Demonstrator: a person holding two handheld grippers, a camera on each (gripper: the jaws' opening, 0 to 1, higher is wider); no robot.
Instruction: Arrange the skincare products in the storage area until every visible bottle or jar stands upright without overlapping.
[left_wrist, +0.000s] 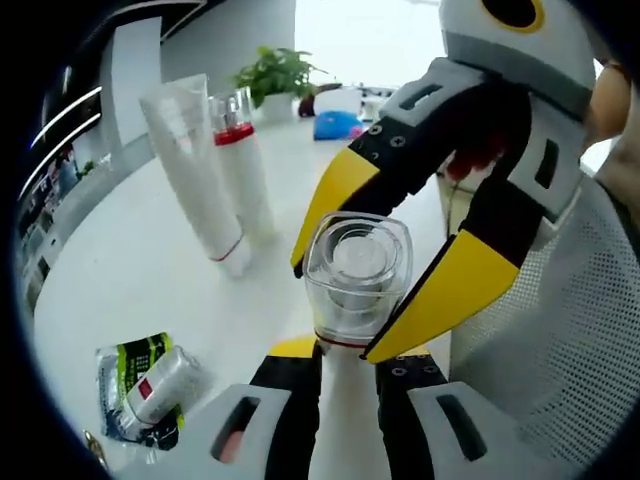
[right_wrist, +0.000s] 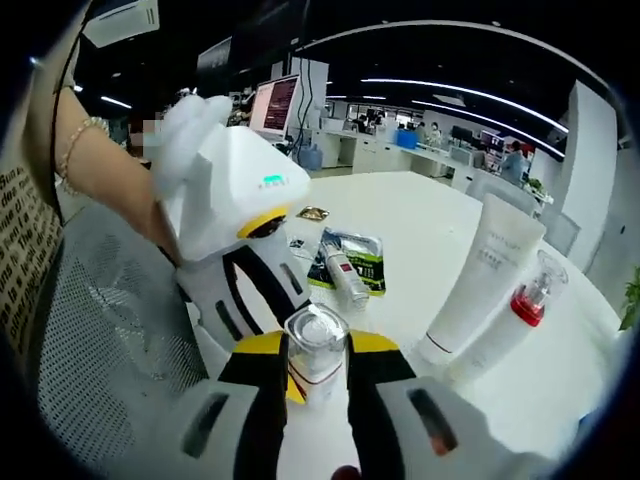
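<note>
A white bottle with a clear square cap (left_wrist: 357, 268) is held over the white table (left_wrist: 130, 270). My left gripper (left_wrist: 345, 352) is shut on its white body just under the cap. Coming in from the upper right, my right gripper (left_wrist: 385, 255) has its yellow-tipped jaws closed on the clear cap. In the right gripper view the same cap (right_wrist: 316, 340) sits between my right gripper (right_wrist: 318, 348), with the left one's white housing (right_wrist: 235, 190) behind it. A tall white tube (left_wrist: 195, 170) (right_wrist: 480, 280) and a red-collared bottle (left_wrist: 240, 170) (right_wrist: 522, 305) stand upright side by side.
A green and black sachet (left_wrist: 135, 375) (right_wrist: 360, 262) lies flat with a small white tube (left_wrist: 165, 385) (right_wrist: 343, 270) on it. A gold foil packet (right_wrist: 312, 213) lies further off. A white mesh chair (left_wrist: 560, 330) (right_wrist: 110, 340) is close by. A potted plant (left_wrist: 275, 75) and a blue object (left_wrist: 335, 125) stand at the far edge.
</note>
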